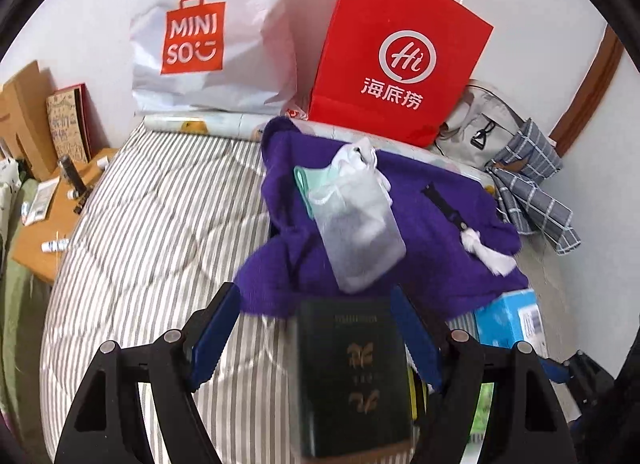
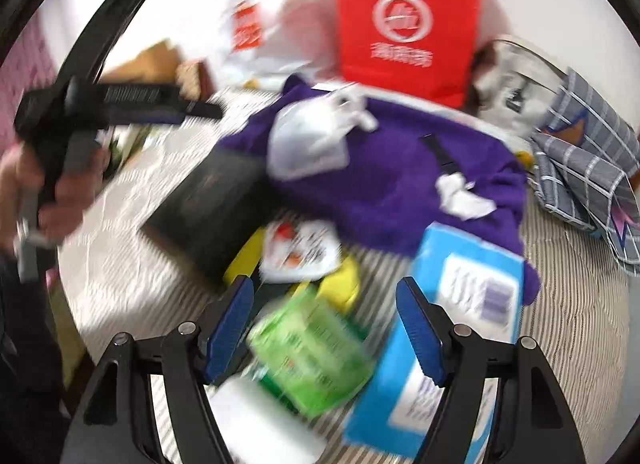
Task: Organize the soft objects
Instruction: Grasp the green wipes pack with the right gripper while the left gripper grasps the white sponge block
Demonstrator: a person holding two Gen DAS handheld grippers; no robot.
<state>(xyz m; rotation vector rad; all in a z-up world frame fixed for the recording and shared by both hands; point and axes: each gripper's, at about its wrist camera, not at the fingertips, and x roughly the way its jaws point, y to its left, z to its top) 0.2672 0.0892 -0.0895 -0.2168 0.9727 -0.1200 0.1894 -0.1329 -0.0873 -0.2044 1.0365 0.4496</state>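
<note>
Between my left tongs (image 1: pixel 316 340), low in the frame of the left wrist view, sits a dark green box (image 1: pixel 354 380) with gold lettering; the blue pads (image 1: pixel 214 338) stand spread, and only the right pad seems near the box's edge, so I cannot tell whether it is gripped or merely lying there. Just above it, at frame centre, a purple garment (image 1: pixel 420 204) is heaped on the striped bed (image 1: pixel 152 224), with a white mesh pouch (image 1: pixel 360 220) lying on top of it and a white tag (image 1: pixel 486 250) to its right. A blue box (image 1: pixel 506 318) shows at lower right. Against the wall at the top stand a white Miniso bag (image 1: pixel 208 36) and a red paper bag (image 1: pixel 400 56).

From my right wrist the picture is blurred. My right tongs (image 2: pixel 324 332) are released, pads wide apart, over a green packet (image 2: pixel 312 348) at lower centre, with the blue box (image 2: pixel 452 316) to its right. At left of the frame, my left hand (image 2: pixel 44 192) grips its handle.
</note>
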